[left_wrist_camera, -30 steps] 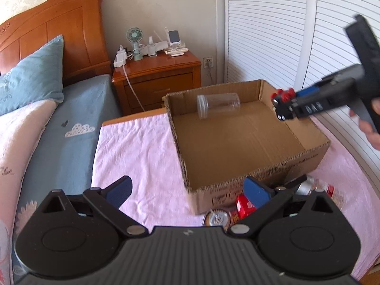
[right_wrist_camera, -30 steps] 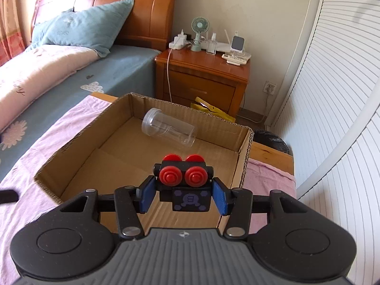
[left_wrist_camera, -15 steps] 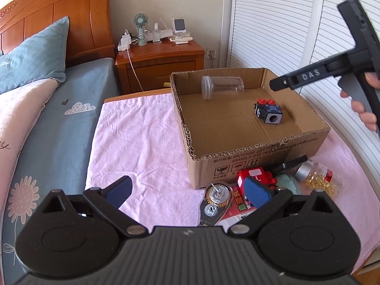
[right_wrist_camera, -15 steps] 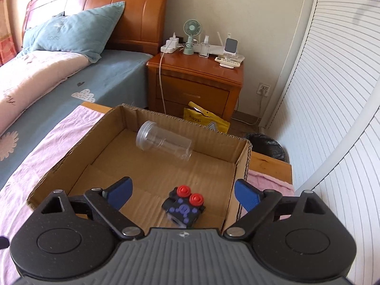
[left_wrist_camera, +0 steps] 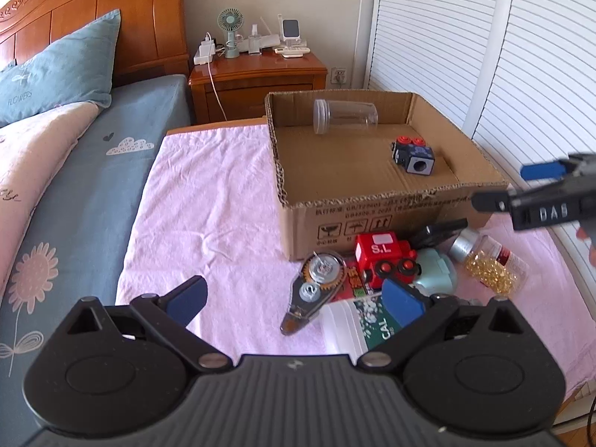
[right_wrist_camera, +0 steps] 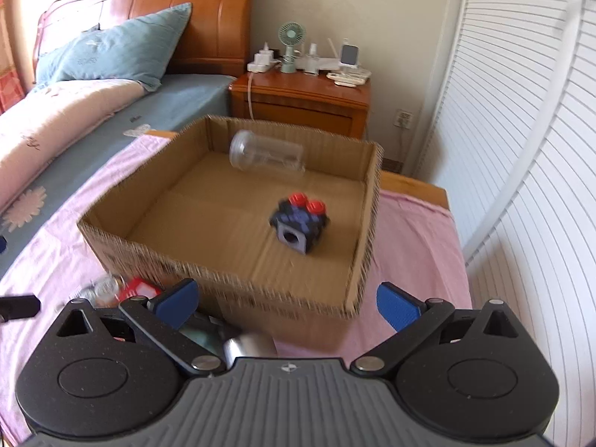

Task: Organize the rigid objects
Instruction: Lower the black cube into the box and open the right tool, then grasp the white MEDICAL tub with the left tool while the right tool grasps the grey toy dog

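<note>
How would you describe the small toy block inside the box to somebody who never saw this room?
Find the open cardboard box on the pink cloth. Two things lie inside: a clear jar on its side and a dark block. Only the block has two red knobs on top.

Matt corrugated cardboard box [left_wrist_camera: 391,205], clear glossy plastic jar [left_wrist_camera: 344,116] — pink cloth [left_wrist_camera: 208,201] beneath.

Light: bright daylight, both views evenly lit.
Source: seemingly the right side, beyond the louvred doors [left_wrist_camera: 503,56], which look washed out.
Shadows: soft; the cardboard box [left_wrist_camera: 372,205] keeps its near inner wall in shade.
Glare: highlights on the clear jar [left_wrist_camera: 344,116].
Blur: left wrist view sharp; right wrist view motion-smeared, worst on the box's near rim ahead of the right gripper [right_wrist_camera: 287,300].
Distortion: strong fisheye bending, dark corners.
</note>
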The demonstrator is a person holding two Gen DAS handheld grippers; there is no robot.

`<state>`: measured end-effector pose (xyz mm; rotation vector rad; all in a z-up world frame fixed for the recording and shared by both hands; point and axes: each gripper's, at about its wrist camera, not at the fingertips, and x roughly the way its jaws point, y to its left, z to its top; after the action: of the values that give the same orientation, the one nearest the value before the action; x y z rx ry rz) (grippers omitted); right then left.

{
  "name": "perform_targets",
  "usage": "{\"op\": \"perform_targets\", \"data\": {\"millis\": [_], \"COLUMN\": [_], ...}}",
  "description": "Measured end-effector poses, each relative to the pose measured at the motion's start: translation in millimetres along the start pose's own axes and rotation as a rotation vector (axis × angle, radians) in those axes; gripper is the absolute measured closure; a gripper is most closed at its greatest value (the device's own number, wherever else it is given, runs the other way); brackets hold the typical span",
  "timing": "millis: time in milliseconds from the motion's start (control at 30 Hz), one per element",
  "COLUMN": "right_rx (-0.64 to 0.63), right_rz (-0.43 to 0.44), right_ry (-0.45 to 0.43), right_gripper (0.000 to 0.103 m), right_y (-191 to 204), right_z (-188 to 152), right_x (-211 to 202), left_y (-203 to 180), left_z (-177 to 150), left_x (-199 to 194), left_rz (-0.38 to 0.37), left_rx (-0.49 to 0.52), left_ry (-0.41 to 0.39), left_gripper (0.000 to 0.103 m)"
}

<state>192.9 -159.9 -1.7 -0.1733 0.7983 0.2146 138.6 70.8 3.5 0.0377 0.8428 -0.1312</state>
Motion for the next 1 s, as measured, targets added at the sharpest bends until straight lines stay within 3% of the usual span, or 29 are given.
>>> {"op": "perform_targets", "data": {"millis": [167, 367, 567, 833, 1000], "right_rx": [0.059, 0.059, -0.003, -0.047, -0.083], "right_rz": [-0.024, 0.024, 0.075, 0.116, 0.204], "right_ry": [0.039, 0.016, -0.014, -0.024, -0.013], "right_gripper": [0.0, 0.0, 0.0, 0.0, 0.0], "right_y": [-2, 7, 17, 22, 26], "right_z": [-44, -76, -85, -87, -89], "right_x": [-6, -21, -33, -39, -43], "left_y": [-8, -23, -40, -49, -38], "left_z": [-11, -15, -11, -17, -27], "left_x": [2, 13, 24, 49, 43], "left_rz": [-0.031, -0.07, -0.1, -0.068, -0.053], "left_rx": [-0.009, -0.009, -0.002, -0.024, -0.023], "left_ry": [0.019, 0.063, 0.074, 0.141, 0.151], "left_gripper": [0.003, 0.003, 0.003, 0.003, 0.003]}}
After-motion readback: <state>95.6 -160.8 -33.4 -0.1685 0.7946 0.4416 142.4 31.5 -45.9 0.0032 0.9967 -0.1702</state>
